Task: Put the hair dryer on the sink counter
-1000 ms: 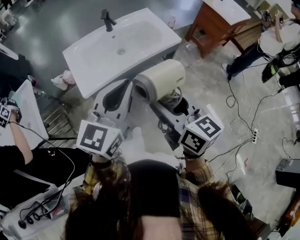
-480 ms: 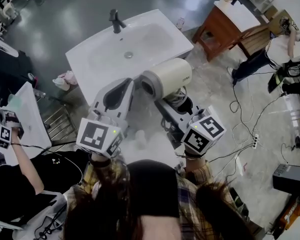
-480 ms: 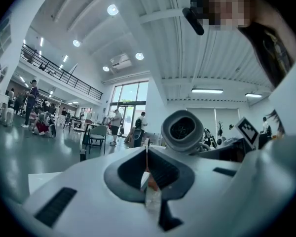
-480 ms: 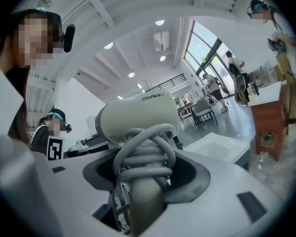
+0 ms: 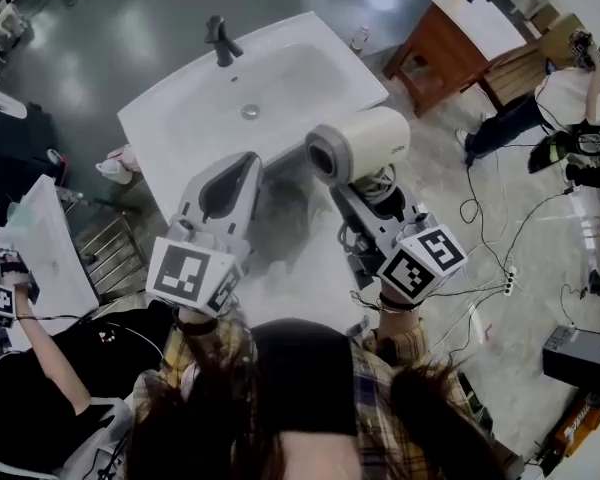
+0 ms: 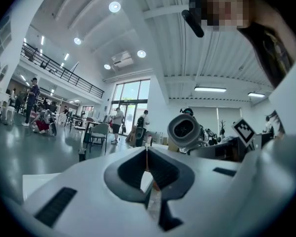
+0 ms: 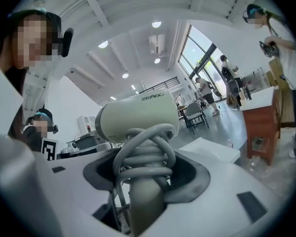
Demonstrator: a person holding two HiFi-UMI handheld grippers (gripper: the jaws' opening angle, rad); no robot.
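Note:
The cream hair dryer [image 5: 365, 143] hangs in the air just off the near right corner of the white sink counter [image 5: 180, 133], nozzle facing left. My right gripper [image 5: 368, 196] is shut on its handle, which has the grey cord [image 7: 144, 158] coiled round it. The dryer's barrel [image 7: 133, 116] stands above the jaws in the right gripper view. My left gripper [image 5: 242, 163] hovers over the counter's near edge, jaws together and empty [image 6: 147, 168]. The dryer's nozzle [image 6: 184, 131] shows to its right.
A black faucet [image 5: 220, 40] stands at the basin's far side and a small bottle [image 5: 360, 38] at its right corner. A wooden vanity [image 5: 450, 53], a person [image 5: 565, 88] and floor cables [image 5: 480, 218] lie to the right. A seated person [image 5: 40, 358] is at the left.
My right gripper has carried the hair dryer to the right and slightly farther away, off the left gripper's side. The left gripper has barely shifted.

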